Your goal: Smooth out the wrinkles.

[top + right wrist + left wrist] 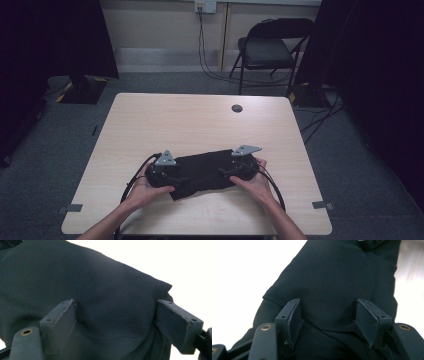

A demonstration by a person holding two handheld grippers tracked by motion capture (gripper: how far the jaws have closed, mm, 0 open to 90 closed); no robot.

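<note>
A folded black cloth [202, 169] lies on the near half of the light wooden table [200, 120]. My left gripper [175, 178] rests at the cloth's left end and my right gripper [226, 173] at its right end, each held by a hand. In the left gripper view the black cloth [337, 277] spreads under the left gripper [328, 308], whose jaws stand wide apart with a fold edge between them. The right gripper [117, 306] is likewise open over the cloth [87, 282], its jaws pressing down on the fabric.
A round cable hole [237, 108] sits in the table's far right part. Behind the table a black folding chair [270, 47] stands by the wall, with cables on the floor. Dark curtains [380, 75] flank both sides.
</note>
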